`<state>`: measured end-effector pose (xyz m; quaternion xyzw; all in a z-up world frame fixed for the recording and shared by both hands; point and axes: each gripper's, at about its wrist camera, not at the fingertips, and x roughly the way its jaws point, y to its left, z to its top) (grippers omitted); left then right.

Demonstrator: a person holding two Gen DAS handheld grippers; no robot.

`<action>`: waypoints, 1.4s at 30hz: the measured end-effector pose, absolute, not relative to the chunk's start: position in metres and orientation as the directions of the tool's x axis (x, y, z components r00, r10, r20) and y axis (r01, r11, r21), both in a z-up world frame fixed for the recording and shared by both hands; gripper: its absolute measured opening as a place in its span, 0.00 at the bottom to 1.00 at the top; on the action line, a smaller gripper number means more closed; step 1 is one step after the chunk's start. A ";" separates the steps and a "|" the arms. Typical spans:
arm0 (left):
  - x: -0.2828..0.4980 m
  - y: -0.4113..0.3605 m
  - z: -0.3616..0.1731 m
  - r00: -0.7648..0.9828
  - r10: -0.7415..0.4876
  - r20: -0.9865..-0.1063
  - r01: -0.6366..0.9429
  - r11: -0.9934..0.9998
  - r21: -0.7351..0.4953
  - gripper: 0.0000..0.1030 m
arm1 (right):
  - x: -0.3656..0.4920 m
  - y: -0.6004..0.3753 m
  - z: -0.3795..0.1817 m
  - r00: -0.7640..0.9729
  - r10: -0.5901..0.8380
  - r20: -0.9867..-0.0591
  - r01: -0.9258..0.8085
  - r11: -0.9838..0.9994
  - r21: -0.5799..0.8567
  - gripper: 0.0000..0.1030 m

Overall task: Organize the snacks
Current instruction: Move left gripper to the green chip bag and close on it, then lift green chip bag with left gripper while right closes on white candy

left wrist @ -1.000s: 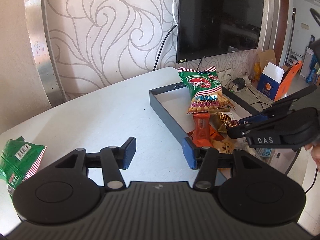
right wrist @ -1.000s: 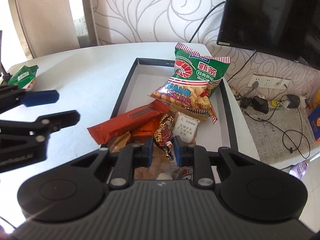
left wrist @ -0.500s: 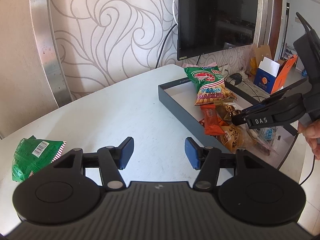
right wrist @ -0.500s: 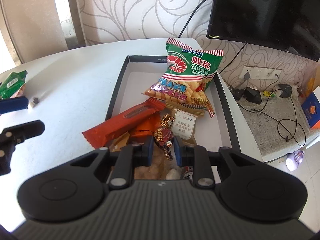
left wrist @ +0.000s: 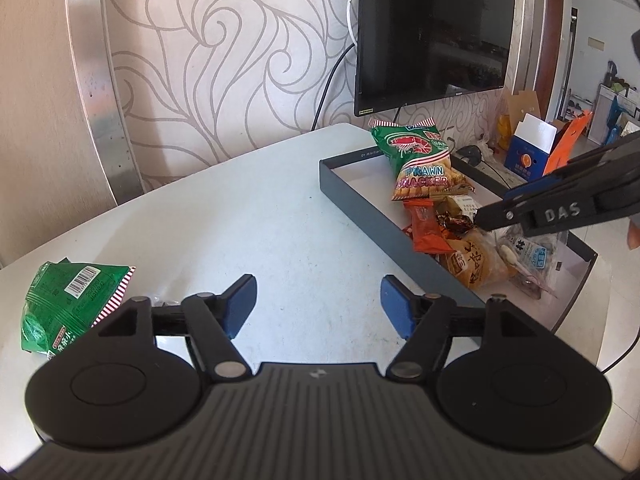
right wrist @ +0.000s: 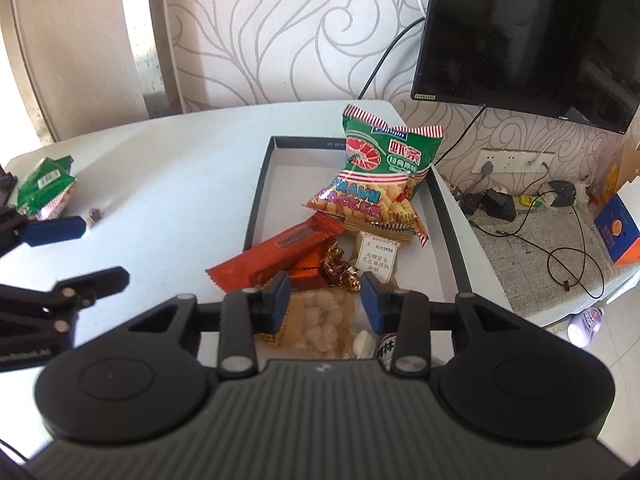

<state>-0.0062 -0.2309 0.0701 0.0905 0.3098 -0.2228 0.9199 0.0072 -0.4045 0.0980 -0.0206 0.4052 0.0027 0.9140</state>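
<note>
A dark tray (left wrist: 352, 196) on the white table holds several snacks: a green prawn cracker bag (left wrist: 416, 156) (right wrist: 380, 172), an orange bar (right wrist: 276, 252), a brown wrapped candy (right wrist: 340, 272) (left wrist: 454, 222) and a bag of puffs (right wrist: 320, 320). My right gripper (right wrist: 324, 300) is open above the tray, just behind the candy, which lies in the tray; it shows in the left wrist view (left wrist: 496, 216). My left gripper (left wrist: 318, 304) is open and empty over bare table. A green snack bag (left wrist: 68, 300) (right wrist: 44, 188) lies at the table's left.
A small dark wrapped sweet (right wrist: 94, 214) lies on the table near the green bag. A television (left wrist: 432, 28) hangs on the patterned wall behind the table. Cables, a socket strip (right wrist: 516, 160) and boxes (left wrist: 528, 148) sit on the floor to the right.
My right gripper has opened and let go of the brown candy, which now lies in the tray. My left gripper has pulled back to the left, away from the tray.
</note>
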 end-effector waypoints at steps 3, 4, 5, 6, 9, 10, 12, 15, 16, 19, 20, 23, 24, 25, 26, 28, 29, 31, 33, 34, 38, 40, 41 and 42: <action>-0.008 -0.229 0.068 0.714 -0.351 -0.606 0.465 0.885 0.036 0.78 | -0.001 -0.403 0.104 0.687 -0.005 -0.726 -0.017 1.000 -0.023 0.42; -0.008 -0.228 0.068 0.717 -0.349 -0.604 0.464 0.885 0.039 0.79 | -0.004 -0.402 0.105 0.692 -0.007 -0.722 -0.015 1.000 -0.024 0.42; -0.008 -0.227 0.067 0.721 -0.346 -0.600 0.462 0.886 0.045 0.79 | -0.007 -0.401 0.106 0.697 -0.010 -0.717 -0.009 1.000 -0.022 0.42; -0.008 -0.225 0.067 0.727 -0.340 -0.596 0.459 0.887 0.053 0.80 | -0.009 -0.400 0.108 0.704 -0.009 -0.710 -0.003 1.000 -0.016 0.42; -0.009 -0.213 0.068 0.747 -0.322 -0.581 0.442 0.894 0.073 0.85 | -0.015 -0.393 0.118 0.735 0.003 -0.678 0.001 1.000 0.006 0.42; -0.009 -0.208 0.068 0.757 -0.310 -0.575 0.430 0.899 0.083 0.86 | -0.016 -0.390 0.122 0.746 0.012 -0.666 -0.007 1.000 0.011 0.42; -0.007 -0.197 0.069 0.774 -0.291 -0.562 0.412 0.906 0.098 0.87 | -0.019 -0.378 0.130 0.762 0.041 -0.647 -0.042 0.999 0.014 0.42; -0.004 -0.174 0.074 0.804 -0.266 -0.532 0.383 0.916 0.120 0.91 | -0.019 -0.358 0.136 0.767 0.088 -0.635 -0.104 0.995 0.013 0.42; -0.003 -0.165 0.076 0.815 -0.258 -0.518 0.375 0.918 0.132 0.92 | -0.018 -0.350 0.138 0.764 0.109 -0.636 -0.129 0.992 0.015 0.42; 0.001 -0.140 0.078 0.845 -0.228 -0.483 0.352 0.918 0.184 0.95 | -0.015 -0.331 0.136 0.746 0.155 -0.647 -0.180 0.983 0.028 0.42; 0.003 -0.134 0.077 0.849 -0.221 -0.480 0.349 0.916 0.196 0.96 | -0.014 -0.325 0.134 0.737 0.169 -0.654 -0.194 0.980 0.035 0.42; 0.013 -0.114 0.074 0.859 -0.190 -0.475 0.336 0.910 0.242 0.96 | -0.011 -0.310 0.127 0.715 0.198 -0.671 -0.225 0.973 0.048 0.42; 0.016 -0.108 0.072 0.863 -0.183 -0.472 0.331 0.909 0.254 0.96 | -0.009 -0.305 0.124 0.706 0.207 -0.678 -0.234 0.971 0.053 0.42; 0.020 -0.103 0.070 0.862 -0.179 -0.473 0.331 0.907 0.260 0.96 | -0.009 -0.301 0.122 0.700 0.212 -0.682 -0.239 0.969 0.057 0.42; 0.024 -0.099 0.068 0.862 -0.178 -0.475 0.331 0.906 0.262 0.96 | -0.007 -0.298 0.120 0.695 0.216 -0.686 -0.241 0.969 0.061 0.42; 0.033 -0.091 0.061 0.853 -0.176 -0.492 0.340 0.901 0.267 0.97 | -0.003 -0.291 0.115 0.681 0.230 -0.695 -0.246 0.966 0.079 0.42; 0.037 -0.089 0.058 0.846 -0.174 -0.504 0.347 0.897 0.272 0.97 | -0.001 -0.288 0.113 0.677 0.237 -0.697 -0.247 0.965 0.089 0.42; 0.044 -0.083 0.050 0.837 -0.174 -0.519 0.357 0.892 0.276 0.97 | 0.003 -0.281 0.111 0.669 0.248 -0.700 -0.253 0.962 0.100 0.42; 0.049 -0.076 0.046 0.831 -0.183 -0.525 0.368 0.888 0.274 0.97 | 0.007 -0.276 0.109 0.667 0.249 -0.703 -0.254 0.962 0.101 0.42; 0.051 -0.073 0.045 0.829 -0.191 -0.526 0.375 0.887 0.270 0.97 | 0.009 -0.273 0.108 0.664 0.251 -0.704 -0.254 0.962 0.103 0.42; 0.063 -0.062 0.034 0.797 -0.233 -0.557 0.423 0.874 0.240 0.97 | 0.015 -0.265 0.103 0.654 0.242 -0.717 -0.240 0.965 0.107 0.42; 0.071 -0.059 0.027 0.779 -0.243 -0.578 0.434 0.875 0.217 0.97 | 0.019 -0.262 0.101 0.645 0.241 -0.725 -0.234 0.966 0.114 0.42; 0.074 -0.058 0.024 0.776 -0.247 -0.580 0.436 0.875 0.210 0.99 | 0.020 -0.260 0.100 0.642 0.241 -0.728 -0.231 0.966 0.116 0.42; 0.075 -0.057 0.022 0.775 -0.256 -0.578 0.440 0.875 0.203 1.00 | 0.022 -0.257 0.099 0.639 0.242 -0.730 -0.231 0.966 0.117 0.42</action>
